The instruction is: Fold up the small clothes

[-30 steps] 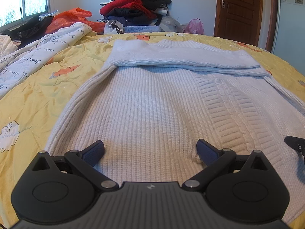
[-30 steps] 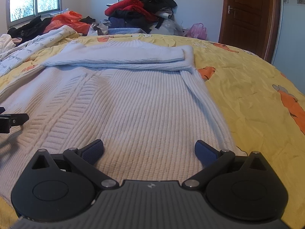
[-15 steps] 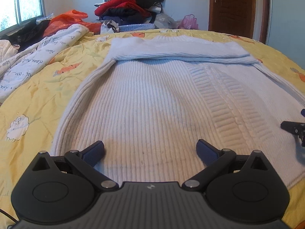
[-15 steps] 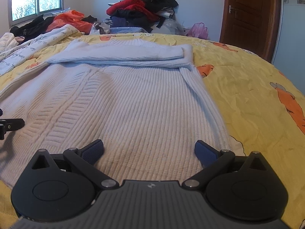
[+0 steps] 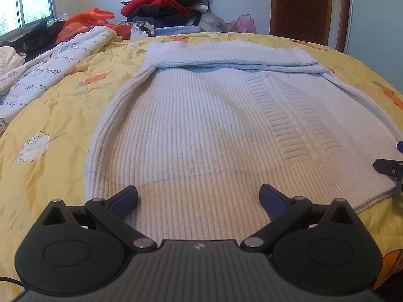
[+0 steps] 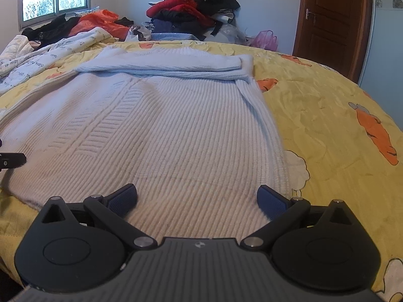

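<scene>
white quilt w/ cursive script, illegible

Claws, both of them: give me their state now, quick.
Left claw: open, holding nothing, over the sweater.
Right claw: open, holding nothing.

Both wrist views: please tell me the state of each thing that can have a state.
Left gripper: open, holding nothing, above the sweater's near hem.
Right gripper: open, holding nothing.
White ribbed knit sweater: spread flat on the yellow printed bedsheet, its far end folded over.
Brown wooden door: shut.
Clothes pile: heaped, unfolded.
</scene>
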Demonstrator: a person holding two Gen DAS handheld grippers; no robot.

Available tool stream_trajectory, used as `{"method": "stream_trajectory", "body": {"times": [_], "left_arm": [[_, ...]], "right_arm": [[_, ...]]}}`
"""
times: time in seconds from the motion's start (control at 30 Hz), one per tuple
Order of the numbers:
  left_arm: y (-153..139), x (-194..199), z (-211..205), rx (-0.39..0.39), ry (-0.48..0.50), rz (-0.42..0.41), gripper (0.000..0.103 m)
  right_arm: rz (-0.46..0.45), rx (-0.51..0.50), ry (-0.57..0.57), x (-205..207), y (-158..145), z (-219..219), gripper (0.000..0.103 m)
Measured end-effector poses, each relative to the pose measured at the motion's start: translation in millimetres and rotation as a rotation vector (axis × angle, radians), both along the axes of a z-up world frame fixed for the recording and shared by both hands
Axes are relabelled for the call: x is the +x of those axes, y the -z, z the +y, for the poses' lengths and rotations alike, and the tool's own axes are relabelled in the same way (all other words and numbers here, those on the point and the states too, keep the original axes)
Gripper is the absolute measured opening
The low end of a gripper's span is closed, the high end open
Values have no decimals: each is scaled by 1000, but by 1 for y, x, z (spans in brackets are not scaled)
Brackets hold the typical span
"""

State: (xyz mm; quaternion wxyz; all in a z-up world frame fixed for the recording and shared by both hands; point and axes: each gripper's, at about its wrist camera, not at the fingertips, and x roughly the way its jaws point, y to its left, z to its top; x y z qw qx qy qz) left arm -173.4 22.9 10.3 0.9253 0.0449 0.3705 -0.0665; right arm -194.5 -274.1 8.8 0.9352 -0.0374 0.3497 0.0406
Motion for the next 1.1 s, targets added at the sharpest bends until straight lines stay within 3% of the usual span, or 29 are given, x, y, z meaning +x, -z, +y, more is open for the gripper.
{"method": "stream_trajectory", "body": {"times": [0.27,0.33,0.4,0.5,0.57,0.63,0.8,0.87,0.93,1.0,1.1], "left_arm": [[-8,-16,24,2,-34,7,103],[-16,-21,37,-41,-63,-10,103],[-23,-22,52,-85,-108,-21,103],[-20,-12,74,-158,-158,26,103],[-12,-3,84,-202,-186,93,103],[-9,-1,91,-241,-193,89,103],[-11,6,97,-331,-173,112,102],[-13,8,99,-346,-158,125,94],[-15,9,100,-315,-142,132,66],[-16,11,103,-285,-132,142,61],[-18,14,105,-292,-114,170,61]], "right_arm": [[59,-4,-67,-24,-9,-7,102],[82,32,-102,-30,-16,-10,99],[73,132,-114,-36,-28,-23,95],[85,258,-35,-35,-38,-53,92],[97,290,36,-30,-35,-74,90],[129,317,79,-22,-29,-89,82],[174,402,49,-7,-19,-97,80],[201,466,2,0,-18,-94,74],[216,506,-30,5,-16,-92,69],[231,523,-46,10,-16,-91,58],[253,556,-38,14,-16,-97,44]]}}
